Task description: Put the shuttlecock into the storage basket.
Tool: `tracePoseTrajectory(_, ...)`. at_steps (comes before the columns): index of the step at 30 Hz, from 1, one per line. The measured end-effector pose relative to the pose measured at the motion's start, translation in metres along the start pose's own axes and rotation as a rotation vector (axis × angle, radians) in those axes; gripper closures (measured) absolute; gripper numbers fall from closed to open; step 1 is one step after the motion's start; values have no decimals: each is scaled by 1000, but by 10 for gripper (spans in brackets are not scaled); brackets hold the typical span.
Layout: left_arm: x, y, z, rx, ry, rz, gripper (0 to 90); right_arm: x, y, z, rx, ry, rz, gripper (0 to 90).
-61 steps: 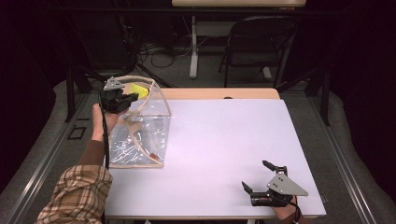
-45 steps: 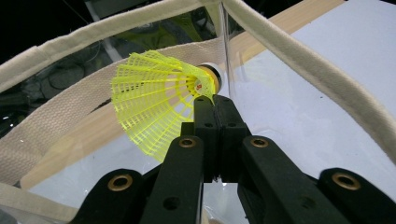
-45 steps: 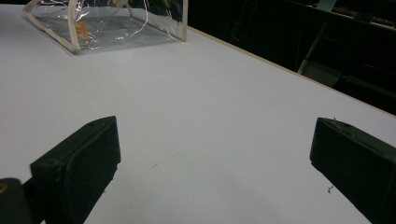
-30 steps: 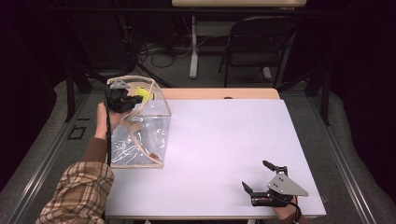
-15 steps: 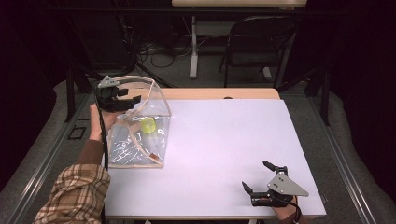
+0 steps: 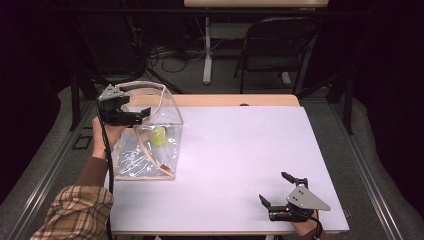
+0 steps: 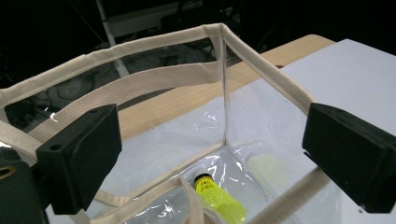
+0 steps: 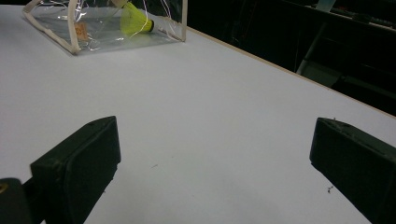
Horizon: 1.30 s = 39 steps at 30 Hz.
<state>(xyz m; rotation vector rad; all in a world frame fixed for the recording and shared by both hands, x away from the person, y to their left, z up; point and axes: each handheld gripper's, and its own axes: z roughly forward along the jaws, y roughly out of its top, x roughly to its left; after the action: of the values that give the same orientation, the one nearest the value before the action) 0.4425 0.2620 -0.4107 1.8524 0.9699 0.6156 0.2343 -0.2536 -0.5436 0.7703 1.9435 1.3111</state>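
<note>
We saw a dark room beyond the white table [image 6: 240, 150]: a folding chair [image 6: 272, 47] far right, cables [image 6: 170, 52] on grey floor [image 6: 225, 82].

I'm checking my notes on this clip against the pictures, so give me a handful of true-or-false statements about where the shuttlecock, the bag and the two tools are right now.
1. The yellow shuttlecock lies inside the clear bag. True.
2. The left tool is shut on the shuttlecock. False: its jaws are open and hold nothing, above the bag's rim.
3. The right tool is open, at the table's near right corner. True.
4. The bag stands at the table's right edge. False: it is at the left edge.
5. The right tool grips the bag's strap. False: it is far from the bag.
</note>
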Motion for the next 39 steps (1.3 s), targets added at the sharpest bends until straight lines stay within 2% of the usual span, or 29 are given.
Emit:
tracePoseTrajectory(10,-14,-3,-14,-1,8,43,18,1,0,0,-1,1,1,13)
tracePoseTrajectory(15,-19,-6,-20,-6,16,47,15,1,0,0,-1,2,0,13)
tracePoseTrajectory(24,-28,-7,-38,-54,39,67,6,1,0,0,3,3,1,13)
tracePoseTrajectory(39,-44,-24,-57,-75,26,75,1,1,0,0,0,2,1,13)
